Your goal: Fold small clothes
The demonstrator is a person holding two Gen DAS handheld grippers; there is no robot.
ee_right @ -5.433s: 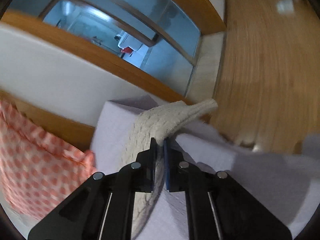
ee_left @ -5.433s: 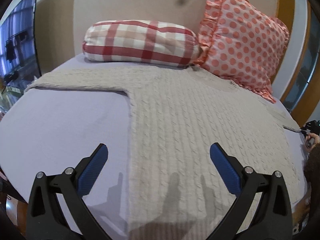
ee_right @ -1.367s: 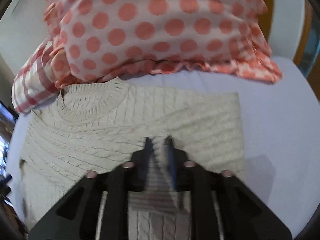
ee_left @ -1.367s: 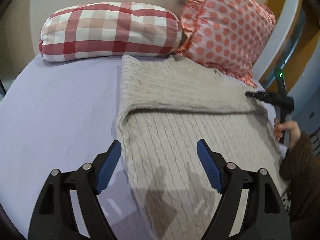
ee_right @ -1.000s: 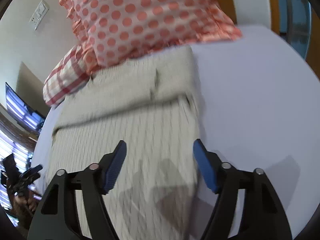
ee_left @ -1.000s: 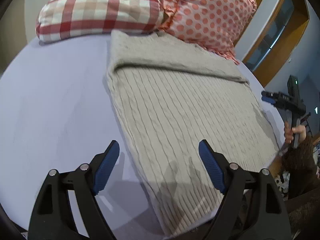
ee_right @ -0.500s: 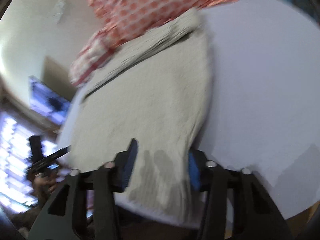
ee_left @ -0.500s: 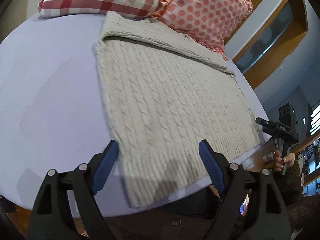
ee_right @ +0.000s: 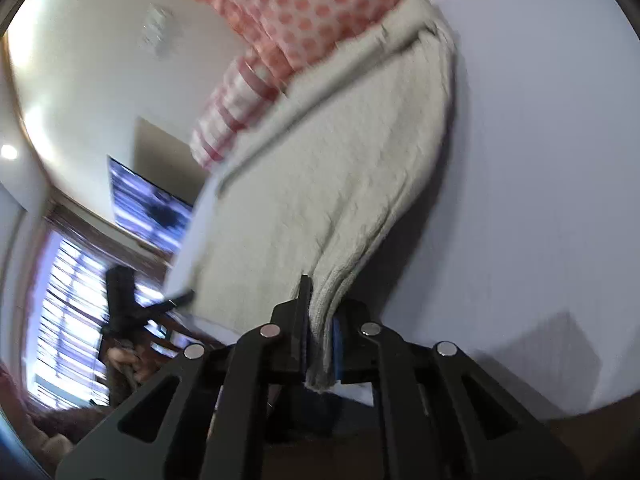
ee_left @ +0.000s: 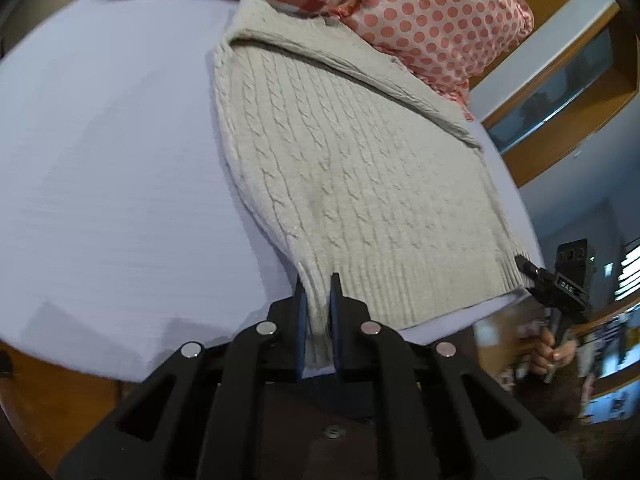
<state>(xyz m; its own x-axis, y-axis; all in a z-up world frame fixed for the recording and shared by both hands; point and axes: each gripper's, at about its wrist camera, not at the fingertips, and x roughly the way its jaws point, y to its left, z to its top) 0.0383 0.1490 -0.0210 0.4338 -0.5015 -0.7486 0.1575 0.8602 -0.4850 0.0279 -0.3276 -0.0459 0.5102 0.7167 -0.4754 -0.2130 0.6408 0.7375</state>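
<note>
Left wrist view: sweater hem corner clamped by left gripper at bed edge. Opposite hem corner pinched by right gripper.

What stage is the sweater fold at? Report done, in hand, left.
Done: the sweater lies flat on the bed, sleeves folded in across its top edge near the polka-dot pillow.
In hand: the left tool and right tool are each shut on a bottom hem corner.
Left: likely carrying the hem up toward the collar, then squaring the stack.
</note>
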